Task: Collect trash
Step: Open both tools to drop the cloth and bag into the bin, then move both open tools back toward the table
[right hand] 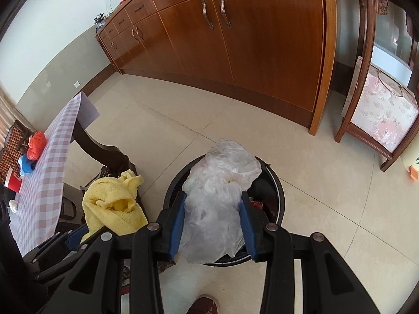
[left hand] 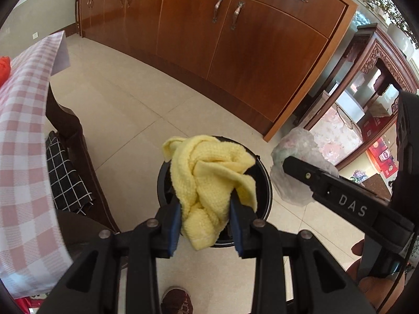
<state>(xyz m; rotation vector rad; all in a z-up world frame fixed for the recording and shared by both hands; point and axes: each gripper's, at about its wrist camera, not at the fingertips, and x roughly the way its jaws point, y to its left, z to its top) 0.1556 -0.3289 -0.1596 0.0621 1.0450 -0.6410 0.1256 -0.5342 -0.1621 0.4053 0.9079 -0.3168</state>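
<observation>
My left gripper [left hand: 207, 222] is shut on a crumpled yellow cloth [left hand: 212, 180] and holds it above the round black trash bin [left hand: 265, 180] on the floor. My right gripper [right hand: 212, 225] is shut on a clear crumpled plastic bag [right hand: 217, 201] and holds it over the same bin [right hand: 277, 188]. The bag [left hand: 293, 151] and the right gripper's arm show at the right of the left wrist view. The yellow cloth [right hand: 112, 204] shows at the left of the right wrist view. Dark items lie inside the bin.
A table with a pink checked cloth [right hand: 49, 172] stands at the left and bears a red bag [right hand: 36, 144], a blue bag [right hand: 26, 163] and a red cup [right hand: 11, 183]. A dark chair [left hand: 68, 123] stands beside it. Wooden cabinets [left hand: 235, 52] line the far wall. A carved stand [right hand: 377, 120] is at the right.
</observation>
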